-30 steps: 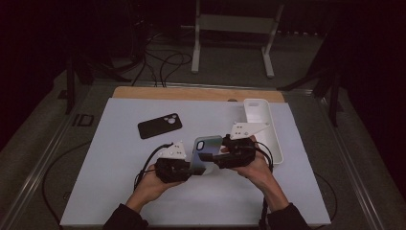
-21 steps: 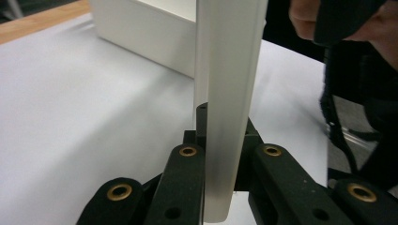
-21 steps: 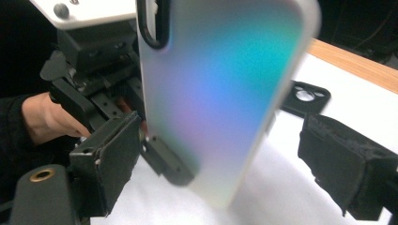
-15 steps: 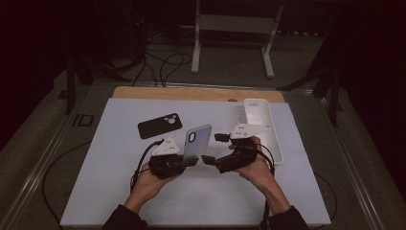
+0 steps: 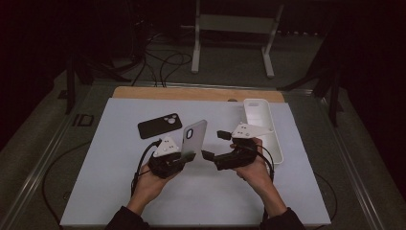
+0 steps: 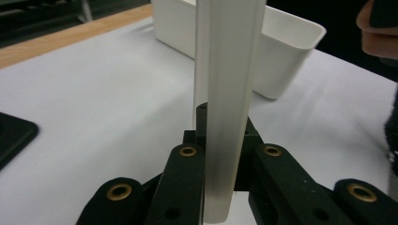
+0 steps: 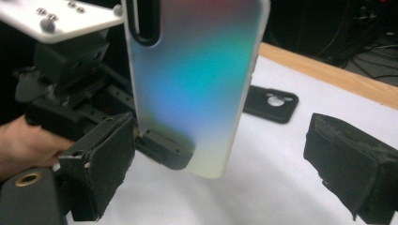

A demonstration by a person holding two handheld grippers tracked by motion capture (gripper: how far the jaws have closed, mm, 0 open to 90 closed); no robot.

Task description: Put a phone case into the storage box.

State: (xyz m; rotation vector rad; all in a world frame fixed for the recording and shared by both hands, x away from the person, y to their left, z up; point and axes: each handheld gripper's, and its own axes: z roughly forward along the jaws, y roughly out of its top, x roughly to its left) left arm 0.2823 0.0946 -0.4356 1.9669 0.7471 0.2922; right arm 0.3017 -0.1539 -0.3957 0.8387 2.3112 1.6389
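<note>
A pale iridescent phone case (image 5: 194,138) stands upright over the white mat, with my left gripper (image 5: 184,157) shut on its lower end. In the left gripper view the case (image 6: 227,84) is edge-on between the black jaws of the left gripper (image 6: 227,151). My right gripper (image 5: 214,144) is just right of it, and its jaws have just been opening. In the right gripper view the case (image 7: 197,84) stands ahead of the right gripper (image 7: 230,171), whose foam pads (image 7: 105,164) are spread wide and touch nothing.
A black phone case (image 5: 159,125) lies flat on the mat behind the left gripper. A long white tray (image 5: 266,139) stands at the right, behind my right hand. A wooden strip (image 5: 196,93) runs along the mat's far edge (image 5: 143,99).
Both grippers held the case low between them. The right gripper has let go and spread its jaws, and the left gripper has tipped the case upright.
</note>
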